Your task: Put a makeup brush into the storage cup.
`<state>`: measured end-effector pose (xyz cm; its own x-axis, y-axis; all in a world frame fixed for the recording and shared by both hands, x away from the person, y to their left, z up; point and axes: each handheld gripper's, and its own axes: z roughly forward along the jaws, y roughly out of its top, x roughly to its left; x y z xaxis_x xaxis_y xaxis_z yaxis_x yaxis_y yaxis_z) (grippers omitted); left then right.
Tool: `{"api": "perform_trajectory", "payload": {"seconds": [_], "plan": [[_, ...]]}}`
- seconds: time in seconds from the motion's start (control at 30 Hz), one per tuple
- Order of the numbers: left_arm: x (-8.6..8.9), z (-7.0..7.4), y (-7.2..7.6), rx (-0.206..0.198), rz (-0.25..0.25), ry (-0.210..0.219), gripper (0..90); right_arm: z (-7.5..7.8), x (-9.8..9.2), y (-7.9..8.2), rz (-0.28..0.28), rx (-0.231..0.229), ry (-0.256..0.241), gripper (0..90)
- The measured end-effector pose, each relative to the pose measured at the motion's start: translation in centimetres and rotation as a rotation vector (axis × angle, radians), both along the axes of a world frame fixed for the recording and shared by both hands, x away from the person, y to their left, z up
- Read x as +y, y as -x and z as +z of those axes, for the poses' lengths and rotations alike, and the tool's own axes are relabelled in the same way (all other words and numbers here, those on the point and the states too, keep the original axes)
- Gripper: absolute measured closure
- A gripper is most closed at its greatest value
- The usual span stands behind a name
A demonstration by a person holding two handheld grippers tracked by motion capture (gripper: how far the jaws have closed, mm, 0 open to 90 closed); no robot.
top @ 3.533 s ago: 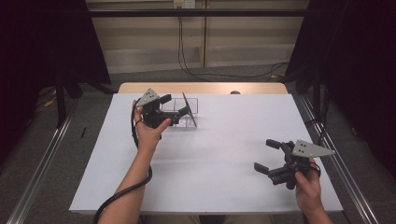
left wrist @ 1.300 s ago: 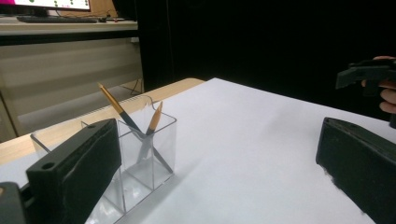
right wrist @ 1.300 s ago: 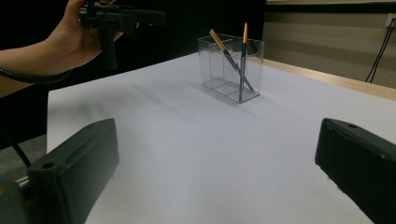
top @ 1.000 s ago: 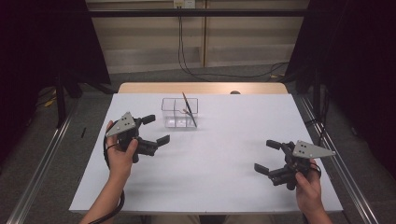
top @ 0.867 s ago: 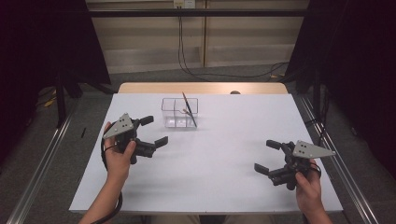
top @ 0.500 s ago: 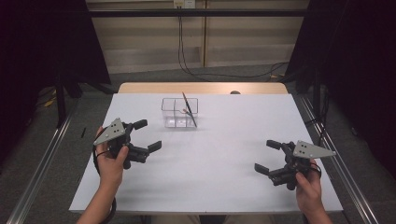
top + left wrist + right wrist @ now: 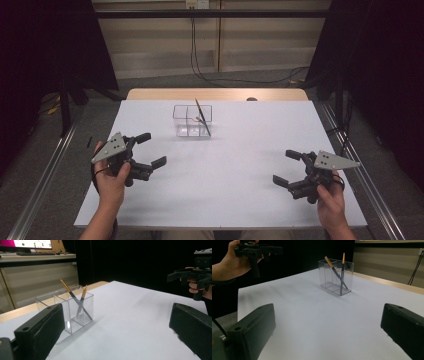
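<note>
Pencils (image 7: 202, 118) in clear holder (image 7: 192, 121), well beyond both gaping grippers

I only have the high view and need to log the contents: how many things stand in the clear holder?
Observer: Two thin sticks with orange tops stand in the clear holder: a long stick that leans steeply and a shorter stick, and they cross each other.
Operator: Are they in the same compartment?
Observer: Yes. The right gripper view shows both feet in one end compartment.
</note>
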<state>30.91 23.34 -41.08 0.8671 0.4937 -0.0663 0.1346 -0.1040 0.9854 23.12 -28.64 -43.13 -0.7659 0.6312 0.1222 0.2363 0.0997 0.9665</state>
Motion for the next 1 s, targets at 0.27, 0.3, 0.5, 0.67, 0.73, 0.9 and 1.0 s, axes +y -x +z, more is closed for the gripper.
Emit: {"api": "perform_trajectory", "payload": {"seconds": [0.27,0.3,0.5,0.67,0.73,0.9,1.0], "plan": [[0.7,-0.2,0.6,0.001,0.009,-0.008,0.0,0.1,-0.3,0.0,-0.005,-0.005,-0.004,0.0],[0.8,-0.2,0.7,0.002,0.012,-0.007,0.0,0.1,-0.3,0.1,-0.004,-0.006,-0.004,0.0],[1.3,-0.2,1.3,-0.001,0.022,-0.005,0.0,0.1,-0.4,0.1,-0.007,-0.005,-0.008,0.0],[1.8,-0.2,1.6,-0.008,0.027,0.003,0.0,0.3,-0.4,0.3,-0.006,-0.013,-0.001,0.0],[1.9,-0.3,1.7,-0.006,0.030,0.008,0.0,0.3,-0.4,0.3,-0.004,-0.013,0.002,0.0],[1.9,-0.2,1.8,-0.008,0.028,0.012,0.0,0.4,-0.4,0.4,-0.004,-0.017,-0.001,0.0],[1.9,-0.2,1.8,-0.010,0.026,0.011,0.0,0.3,-0.4,0.4,-0.010,-0.017,-0.004,0.0]]}}
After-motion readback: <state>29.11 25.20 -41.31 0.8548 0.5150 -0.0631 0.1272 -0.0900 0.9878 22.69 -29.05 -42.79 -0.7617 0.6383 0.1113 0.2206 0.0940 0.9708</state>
